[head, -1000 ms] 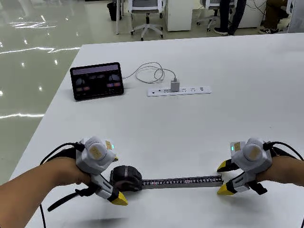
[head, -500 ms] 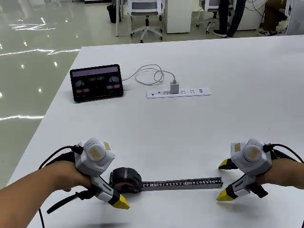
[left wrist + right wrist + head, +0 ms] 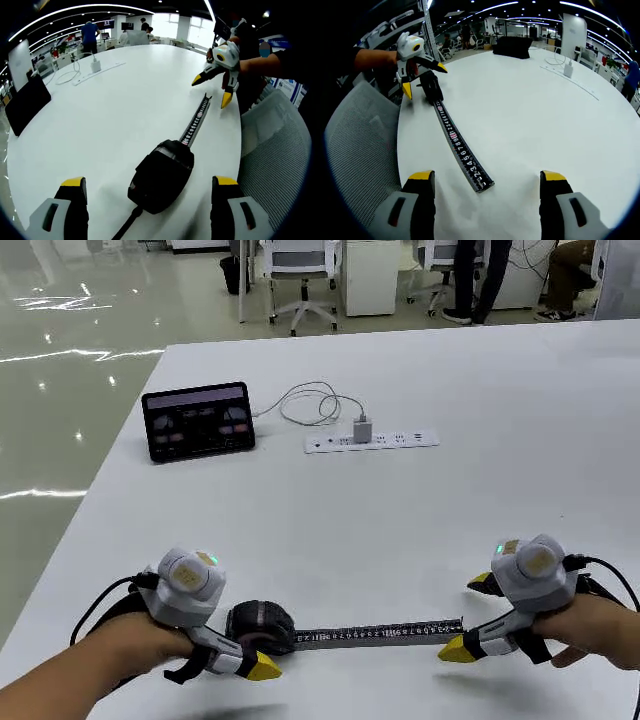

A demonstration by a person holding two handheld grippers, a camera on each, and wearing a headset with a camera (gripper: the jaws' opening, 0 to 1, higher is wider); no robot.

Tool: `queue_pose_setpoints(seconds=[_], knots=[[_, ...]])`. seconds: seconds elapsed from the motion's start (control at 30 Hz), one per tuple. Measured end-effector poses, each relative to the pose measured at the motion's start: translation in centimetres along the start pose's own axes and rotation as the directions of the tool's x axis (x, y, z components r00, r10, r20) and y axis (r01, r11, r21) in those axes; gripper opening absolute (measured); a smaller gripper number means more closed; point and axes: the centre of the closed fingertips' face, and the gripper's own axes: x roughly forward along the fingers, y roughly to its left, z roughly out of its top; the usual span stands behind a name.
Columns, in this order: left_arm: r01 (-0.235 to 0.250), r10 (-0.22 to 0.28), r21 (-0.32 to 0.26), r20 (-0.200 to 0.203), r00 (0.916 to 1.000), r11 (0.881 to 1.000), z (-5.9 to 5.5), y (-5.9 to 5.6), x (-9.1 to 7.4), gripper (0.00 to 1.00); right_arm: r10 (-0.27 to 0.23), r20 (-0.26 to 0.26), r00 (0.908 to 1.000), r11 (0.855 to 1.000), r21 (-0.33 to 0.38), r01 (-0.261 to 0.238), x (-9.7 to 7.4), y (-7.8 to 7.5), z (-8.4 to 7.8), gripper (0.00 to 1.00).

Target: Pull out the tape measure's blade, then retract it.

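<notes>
**Gripper state.** The left gripper (image 3: 150, 180) is released. Its jaws stand wide apart, with a gap showing on each side of the tape measure case (image 3: 162, 175), which sits between them just ahead of the tips. The right gripper (image 3: 487, 175) is also released. Its jaws straddle the free end of the blade (image 3: 455, 142) without touching it.

**Location of the work.** The case rests on the white table (image 3: 400, 510) inside the left gripper's span. The blade lies flat on the table and runs straight from the case mouth to the right gripper. The end hook (image 3: 484, 186) lies just forward of the right jaw tips, between them.

**Handling.**
- The case looks like a compact hard shell, probably dense but liable to slide on the smooth tabletop. Clamp it across its two flat sides.
- The blade is thin metal, stiff along its length and springy, and it likely recoils fast once freed.
- Take the blade at the hook or just behind it, pinching the flat faces rather than the edges.

**Not resolved.**
- No lock or brake control can be made out, so it cannot be told whether the blade is latched.
- In the head view the case hides the left gripper's far jaw.
- A dark strap leaves the rear of the case toward the left gripper, and its end is cut off.
</notes>
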Motion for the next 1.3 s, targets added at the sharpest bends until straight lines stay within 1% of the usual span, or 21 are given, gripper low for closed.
queue_pose_setpoints(seconds=[0.03, 0.07, 0.17, 0.23, 0.3, 0.37, 0.47, 0.53, 0.6, 0.67, 0.77, 0.83, 0.87, 0.9, 0.97, 1.03, 1.1, 1.13, 1.2, 1.23, 1.3], knots=[[0.011, -0.010, -0.056, 0.016, 0.9998, 0.998, 0.2, -0.4, -0.1, 1.00, -0.006, 0.010, 0.9999, 1.000, 0.000, 0.006, 0.0, 0.1, 0.0, 0.83], [0.014, -0.012, -0.076, 0.025, 0.9996, 0.997, 0.3, -0.5, -0.2, 1.00, -0.012, 0.013, 0.9998, 1.000, 0.001, 0.012, -0.1, 0.2, 0.0, 0.83], [-0.007, 0.010, -0.066, 0.047, 0.9989, 0.998, 0.4, -0.2, -0.5, 1.00, -0.057, 0.024, 0.9981, 0.998, 0.011, 0.057, -0.2, -0.1, -0.2, 0.83], [-0.010, 0.017, -0.089, 0.074, 0.9971, 0.996, 0.7, -0.5, -0.8, 1.00, -0.097, 0.043, 0.9943, 0.995, 0.034, 0.096, -0.3, -0.4, -0.1, 0.85], [-0.041, 0.051, -0.097, 0.095, 0.9942, 0.994, 0.7, -0.2, -1.3, 1.00, -0.124, 0.059, 0.9905, 0.991, 0.056, 0.121, -0.5, -0.5, -0.1, 0.87], [-0.071, 0.088, -0.121, 0.141, 0.9861, 0.990, 1.0, 0.2, -1.9, 1.00, -0.152, 0.087, 0.9845, 0.988, 0.054, 0.148, -1.0, -0.3, 0.3, 0.88], [-0.101, 0.132, -0.165, 0.188, 0.9733, 0.981, 1.0, 0.9, -2.7, 1.00, -0.166, 0.103, 0.9807, 0.984, 0.079, 0.158, -1.7, 0.2, 0.4, 0.88], [-0.113, 0.150, -0.199, 0.181, 0.9719, 0.973, 0.4, 1.0, -3.2, 1.00, -0.175, 0.111, 0.9783, 0.982, 0.092, 0.165, -2.2, 0.3, 0.2, 0.87], [-0.110, 0.160, -0.234, 0.206, 0.9654, 0.966, 0.3, 1.0, -3.7, 1.00, -0.193, 0.129, 0.9726, 0.978, 0.107, 0.180, -2.7, 0.3, 0.1, 0.87], [-0.110, 0.165, -0.247, 0.213, 0.9631, 0.963, 0.1, 1.0, -4.0, 1.00, -0.202, 0.135, 0.9699, 0.975, 0.116, 0.187, -3.1, 0.4, -0.1, 0.87], [-0.123, 0.187, -0.262, 0.236, 0.9537, 0.957, -0.1, 0.8, -4.7, 1.00, -0.218, 0.161, 0.9625, 0.969, 0.148, 0.195, -4.1, 0.6, -0.5, 0.90], [-0.133, 0.195, -0.260, 0.230, 0.9535, 0.956, -0.4, 0.7, -4.8, 1.00, -0.227, 0.181, 0.9567, 0.967, 0.157, 0.200, -4.7, 0.7, -0.6, 0.94], [-0.127, 0.185, -0.254, 0.220, 0.9579, 0.959, -0.8, 0.5, -4.8, 1.00, -0.233, 0.188, 0.9542, 0.966, 0.160, 0.204, -5.0, 0.8, -0.8, 0.94], [-0.124, 0.182, -0.251, 0.222, 0.9578, 0.960, -0.8, 0.4, -4.9, 1.00, -0.233, 0.191, 0.9534, 0.965, 0.163, 0.204, -5.2, 0.9, -0.9, 0.94], [-0.124, 0.181, -0.243, 0.229, 0.9564, 0.962, -1.0, 0.2, -5.3, 1.00, -0.259, 0.213, 0.9420, 0.958, 0.184, 0.222, -6.0, 0.8, -0.9, 0.95], [-0.118, 0.175, -0.248, 0.224, 0.9588, 0.962, -1.1, -0.1, -5.5, 1.00, -0.269, 0.209, 0.9401, 0.954, 0.189, 0.231, -6.7, 0.9, -1.1, 0.96], [-0.127, 0.180, -0.235, 0.218, 0.9592, 0.964, -1.2, -0.3, -5.8, 1.00, -0.285, 0.222, 0.9325, 0.949, 0.205, 0.241, -7.5, 0.9, -1.0, 0.97], [-0.145, 0.193, -0.226, 0.210, 0.9583, 0.963, -1.3, -0.1, -6.0, 1.00, -0.286, 0.228, 0.9306, 0.947, 0.212, 0.239, -7.7, 1.0, -0.9, 0.97], [-0.148, 0.195, -0.226, 0.199, 0.9604, 0.963, -1.4, -0.2, -6.1, 1.00, -0.294, 0.226, 0.9287, 0.945, 0.214, 0.247, -8.0, 1.0, -1.1, 0.98], [-0.134, 0.185, -0.237, 0.205, 0.9611, 0.962, -1.4, -0.3, -6.2, 1.00, -0.294, 0.228, 0.9281, 0.945, 0.211, 0.248, -8.1, 1.0, -1.1, 0.98], [-0.142, 0.194, -0.240, 0.209, 0.9586, 0.960, -1.5, 0.0, -6.2, 1.00, -0.296, 0.220, 0.9293, 0.945, 0.207, 0.252, -8.0, 1.0, -1.4, 0.98]])
